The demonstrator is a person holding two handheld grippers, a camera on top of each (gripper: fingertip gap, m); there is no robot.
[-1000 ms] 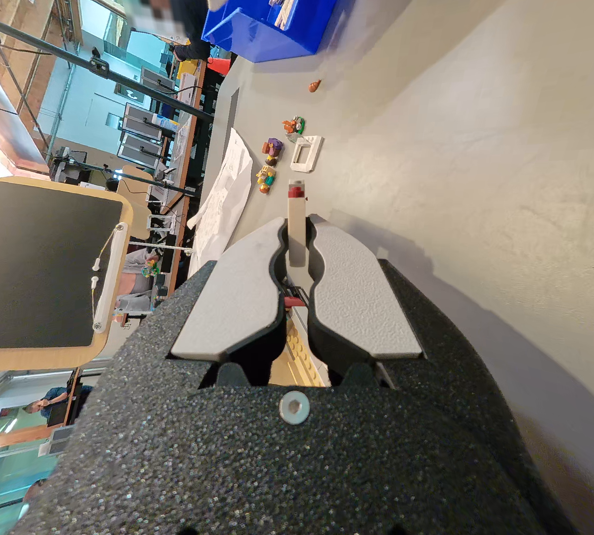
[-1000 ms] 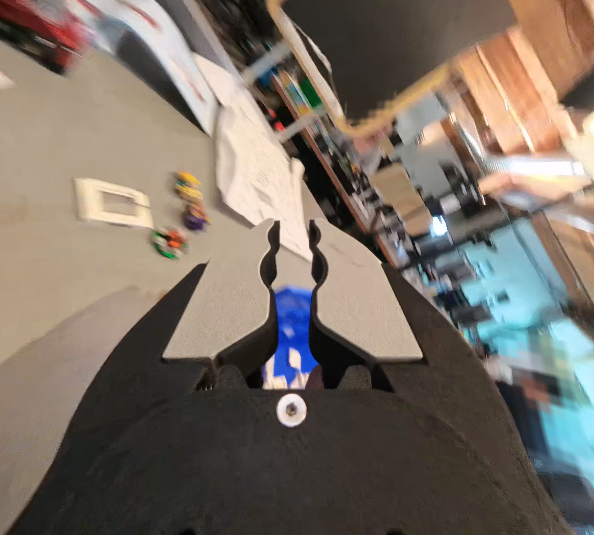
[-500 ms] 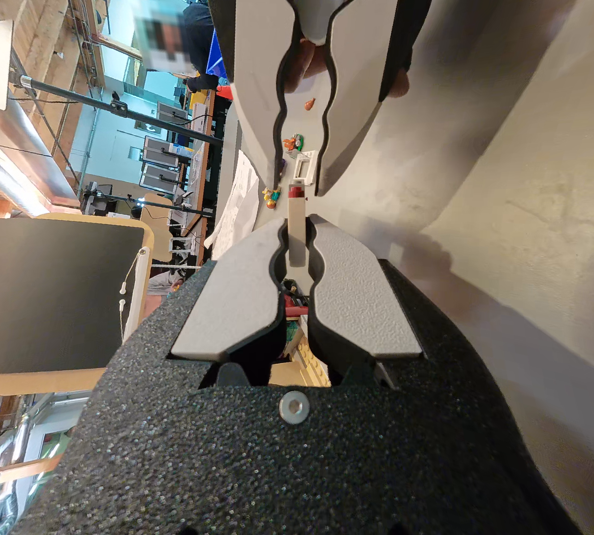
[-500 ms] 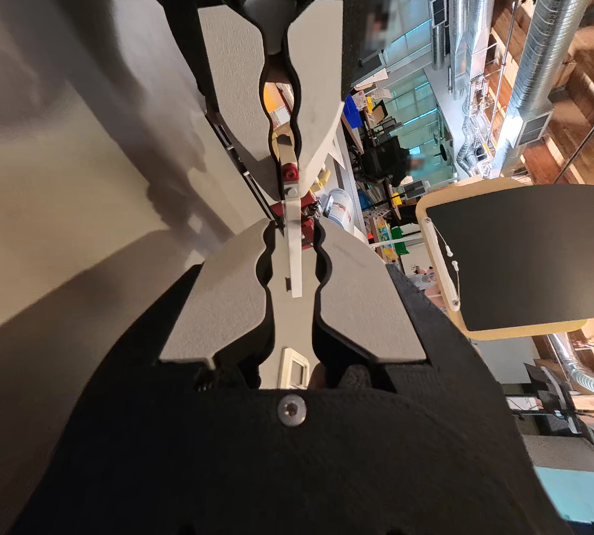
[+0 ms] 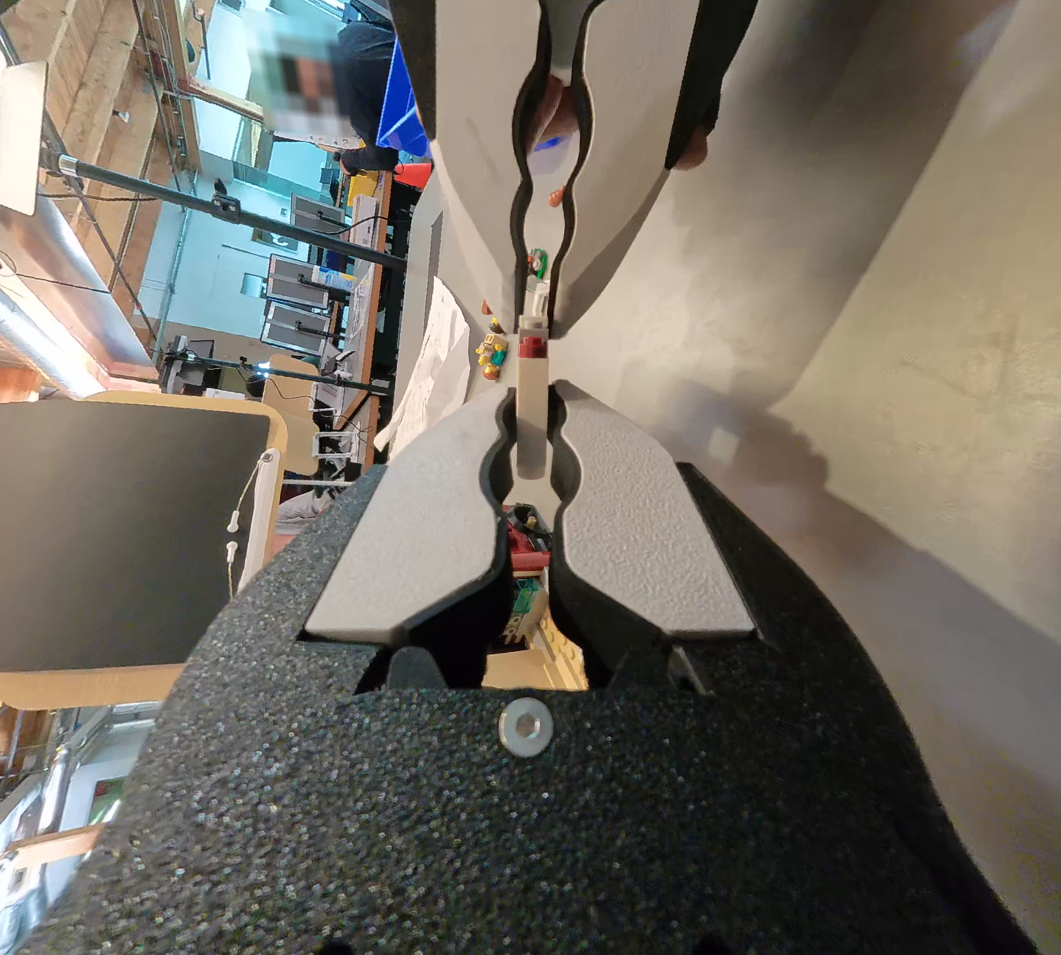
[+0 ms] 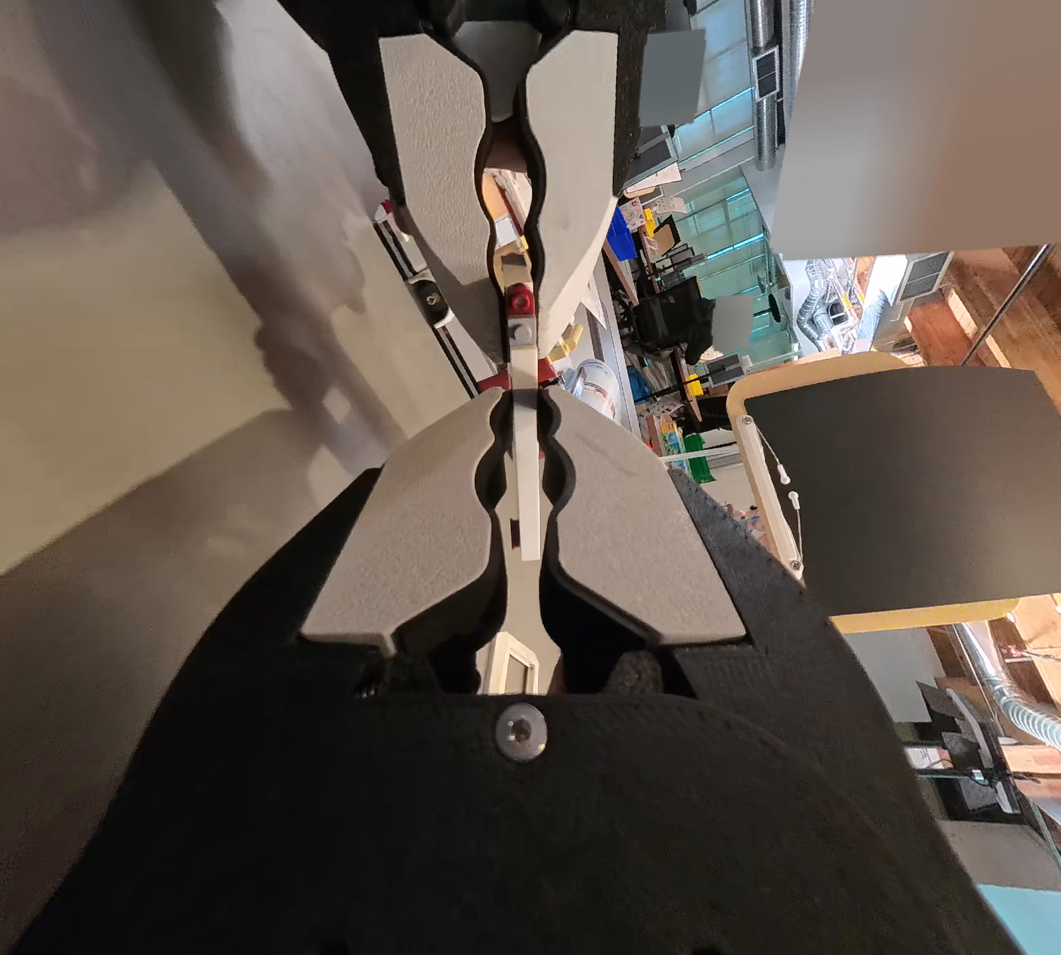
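Two wrist cameras face each other, close, tilted sideways; both share grey bar (image 5: 531, 413) between.

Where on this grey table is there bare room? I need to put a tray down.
The grey table lies bare right of the two facing grippers, out to its far edge. It is crowded on the other side: small toy figures, a green-and-orange piece and white paper sheets sit close together there, with a blue bin beyond.
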